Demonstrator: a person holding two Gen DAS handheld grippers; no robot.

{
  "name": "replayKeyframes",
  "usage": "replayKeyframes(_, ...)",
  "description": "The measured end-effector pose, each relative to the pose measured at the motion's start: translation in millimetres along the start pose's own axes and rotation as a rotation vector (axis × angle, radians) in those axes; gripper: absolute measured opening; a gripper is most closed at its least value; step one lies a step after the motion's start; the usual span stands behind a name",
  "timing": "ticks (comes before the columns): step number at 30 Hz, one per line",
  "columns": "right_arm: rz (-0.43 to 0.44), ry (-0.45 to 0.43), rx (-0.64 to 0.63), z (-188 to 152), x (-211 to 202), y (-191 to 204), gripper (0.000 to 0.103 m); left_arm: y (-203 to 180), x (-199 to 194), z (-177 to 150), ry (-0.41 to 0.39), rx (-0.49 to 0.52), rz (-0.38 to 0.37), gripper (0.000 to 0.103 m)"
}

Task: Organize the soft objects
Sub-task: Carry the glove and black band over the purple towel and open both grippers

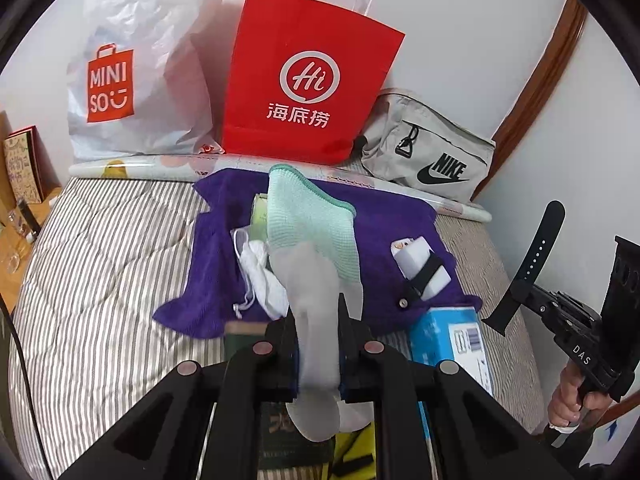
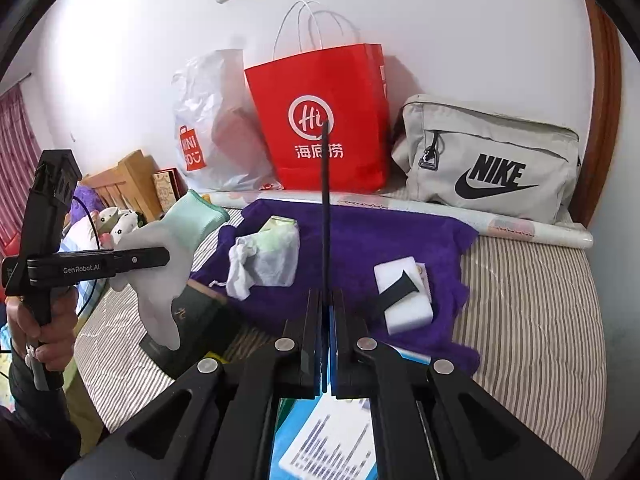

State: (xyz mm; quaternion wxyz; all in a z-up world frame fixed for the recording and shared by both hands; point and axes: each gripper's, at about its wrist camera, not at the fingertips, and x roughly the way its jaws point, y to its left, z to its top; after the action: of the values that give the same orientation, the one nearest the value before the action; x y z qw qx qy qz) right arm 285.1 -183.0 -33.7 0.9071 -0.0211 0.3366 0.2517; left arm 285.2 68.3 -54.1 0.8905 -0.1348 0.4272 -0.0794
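Observation:
My left gripper (image 1: 319,320) is shut on a grey and mint-green work glove (image 1: 310,236), held in the air above the bed; the glove also shows in the right wrist view (image 2: 176,240). My right gripper (image 2: 326,300) is shut on a black watch strap (image 2: 325,208) that stands upright, seen edge-on; the strap shows in the left wrist view (image 1: 532,268). A purple towel (image 2: 360,236) lies on the bed with a white mesh pouch (image 2: 264,260) and a white sponge block (image 2: 404,296) on it.
A red paper bag (image 2: 324,120), a white Miniso plastic bag (image 2: 208,132) and a grey Nike pouch (image 2: 492,160) stand along the wall. A blue box (image 1: 448,336) and a dark green box (image 2: 192,320) lie at the towel's near edge. The striped bedding (image 2: 528,300) extends right.

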Motion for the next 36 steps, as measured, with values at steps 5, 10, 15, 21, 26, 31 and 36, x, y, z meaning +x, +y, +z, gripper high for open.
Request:
replayKeyframes(5, -0.011, 0.016, -0.004, 7.9, 18.2, -8.2, 0.003, 4.6, 16.8, 13.2, -0.001, 0.003, -0.002, 0.013)
replayKeyframes(10, -0.024, 0.032, -0.014, 14.3, 34.1, -18.9, 0.003, 12.4, 32.7, 25.0, 0.003, 0.002, -0.005, 0.013)
replayKeyframes(15, -0.030, 0.065, -0.019, 16.6, 54.3, -28.1, 0.003, 19.0, 50.3, 33.8, 0.013, -0.013, -0.003, 0.013)
replayKeyframes(21, -0.042, 0.118, -0.012, 11.0, 77.7, -42.4, 0.003, 26.2, 73.7, 42.9, 0.039, -0.035, -0.016, 0.013)
replayKeyframes(26, -0.054, 0.158, -0.013, 6.7, 93.6, -51.0, 0.003, 26.1, 90.7, 48.7, 0.050, -0.028, -0.018, 0.013)
replayKeyframes(31, -0.062, 0.177, -0.006, 8.0, 103.4, -57.3, 0.004, 28.0, 104.9, 52.6, 0.069, -0.031, -0.021, 0.013)
replayKeyframes(36, -0.066, 0.191, 0.004, 10.0, 112.2, -64.7, 0.004, 30.1, 117.6, 54.5, 0.086, -0.027, -0.016, 0.013)
